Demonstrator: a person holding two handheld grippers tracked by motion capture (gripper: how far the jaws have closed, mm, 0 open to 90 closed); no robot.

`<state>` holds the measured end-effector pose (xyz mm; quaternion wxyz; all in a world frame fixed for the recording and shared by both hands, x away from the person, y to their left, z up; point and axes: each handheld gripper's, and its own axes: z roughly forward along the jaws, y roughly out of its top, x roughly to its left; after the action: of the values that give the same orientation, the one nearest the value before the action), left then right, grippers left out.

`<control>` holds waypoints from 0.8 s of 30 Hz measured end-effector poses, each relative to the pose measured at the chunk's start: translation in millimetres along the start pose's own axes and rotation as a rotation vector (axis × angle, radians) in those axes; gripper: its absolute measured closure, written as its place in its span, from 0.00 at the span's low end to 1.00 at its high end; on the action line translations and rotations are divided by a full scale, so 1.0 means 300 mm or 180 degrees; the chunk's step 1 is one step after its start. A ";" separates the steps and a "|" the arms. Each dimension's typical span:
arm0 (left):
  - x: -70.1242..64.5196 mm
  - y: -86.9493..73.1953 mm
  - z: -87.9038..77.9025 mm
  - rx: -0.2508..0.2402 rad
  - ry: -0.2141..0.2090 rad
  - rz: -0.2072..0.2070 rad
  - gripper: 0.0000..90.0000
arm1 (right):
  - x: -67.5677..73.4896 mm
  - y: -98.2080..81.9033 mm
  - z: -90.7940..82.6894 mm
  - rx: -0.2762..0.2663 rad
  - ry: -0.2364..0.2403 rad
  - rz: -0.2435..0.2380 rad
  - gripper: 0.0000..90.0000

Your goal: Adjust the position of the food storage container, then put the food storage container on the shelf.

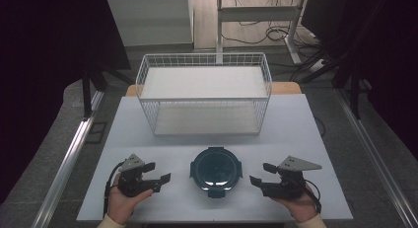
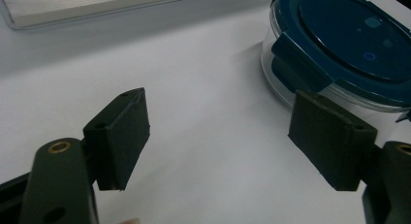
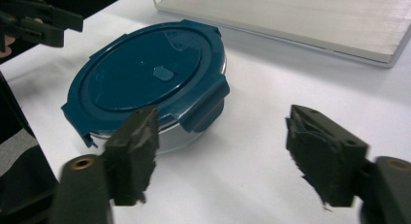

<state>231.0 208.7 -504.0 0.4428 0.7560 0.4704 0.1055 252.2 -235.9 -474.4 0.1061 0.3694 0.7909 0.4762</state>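
A round glass container with a dark blue clip-on lid stands near the front edge of the white table, lid on. My left gripper rests just to its left, held in a hand, jaws open and pointing toward it. My right gripper sits just to its right, also open. In the left gripper view the open gripper holds nothing, and the container lies ahead to the right. In the right gripper view the open gripper is empty, with the container ahead to the left.
A white wire basket with a pale flat bottom stands behind the container at the table's back. Its base edge lies beyond the container in the right gripper view. The left gripper appears there at the top left. Dark floor and metal rails flank the table.
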 end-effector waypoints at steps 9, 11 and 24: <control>-0.008 0.007 -0.004 -0.0022 -0.0028 -0.0006 0.24 | -0.020 -0.006 -0.015 -0.0129 -0.0076 0.0074 0.24; -0.009 0.008 -0.005 -0.0025 -0.0031 -0.0006 0.24 | -0.021 -0.008 -0.018 -0.0144 -0.0078 0.0119 0.24; -0.034 0.041 -0.003 0.0043 -0.0174 -0.0165 0.16 | 0.004 0.001 0.008 0.0026 0.0028 0.0225 0.16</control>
<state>232.6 199.1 -491.4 0.4529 0.7491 0.4783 0.0700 252.7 -233.5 -475.2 0.0841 0.3955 0.7797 0.4780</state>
